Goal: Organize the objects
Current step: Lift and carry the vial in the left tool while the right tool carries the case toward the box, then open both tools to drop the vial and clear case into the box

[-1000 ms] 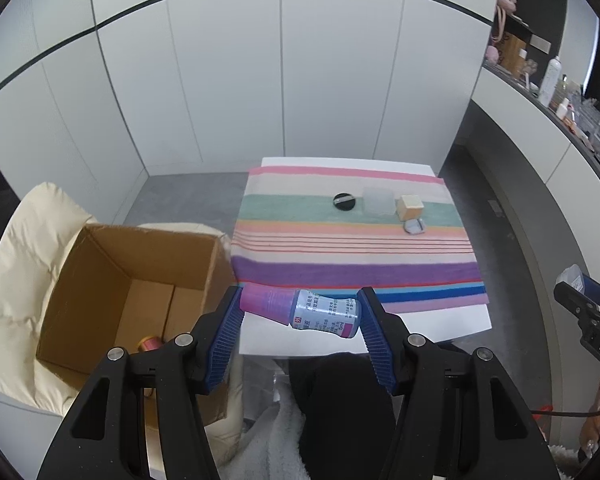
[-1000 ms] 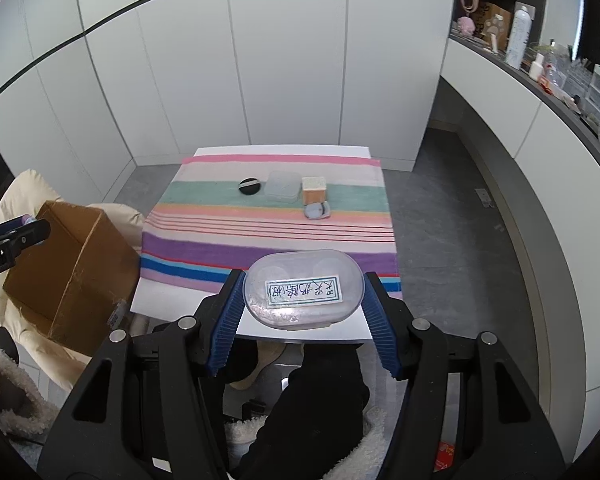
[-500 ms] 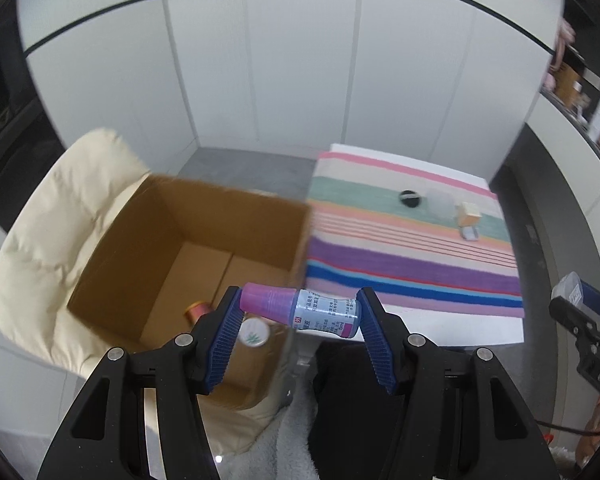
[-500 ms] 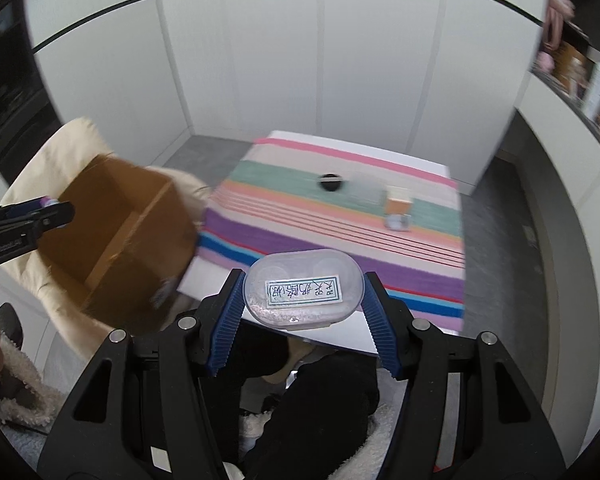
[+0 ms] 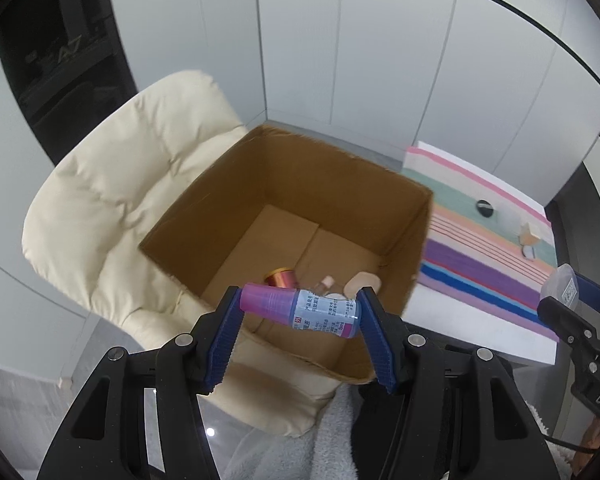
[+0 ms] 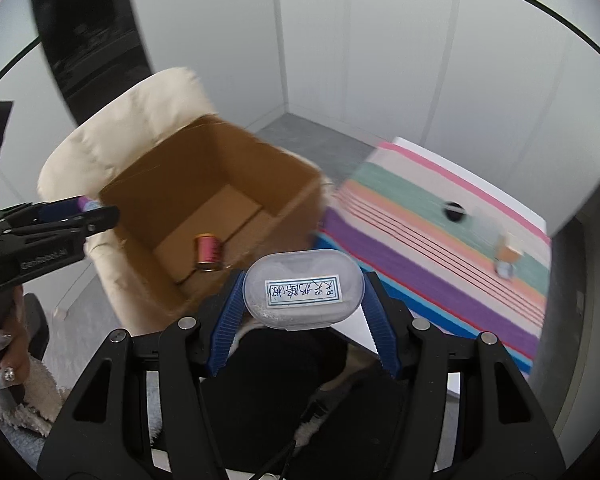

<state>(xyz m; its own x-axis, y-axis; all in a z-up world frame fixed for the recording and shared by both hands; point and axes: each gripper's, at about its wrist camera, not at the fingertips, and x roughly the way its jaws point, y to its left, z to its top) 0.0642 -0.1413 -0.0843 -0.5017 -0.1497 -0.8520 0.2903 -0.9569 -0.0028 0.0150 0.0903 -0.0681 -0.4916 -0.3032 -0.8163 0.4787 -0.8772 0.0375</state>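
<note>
We see two small items carried over an open cardboard box [image 5: 284,184] on a cream chair [image 5: 112,200], beside a striped worktop [image 5: 492,264]. The left hand-held gripper [image 5: 298,312] clamps a little bottle [image 5: 300,310] lengthwise, pink cap to base; it looks light, hard and slick, so the end-to-end hold seems apt to slip. The right hand-held gripper [image 6: 303,292] clasps a clear oval plastic case [image 6: 303,288] by its narrow ends; we judge it light and rigid.
</note>
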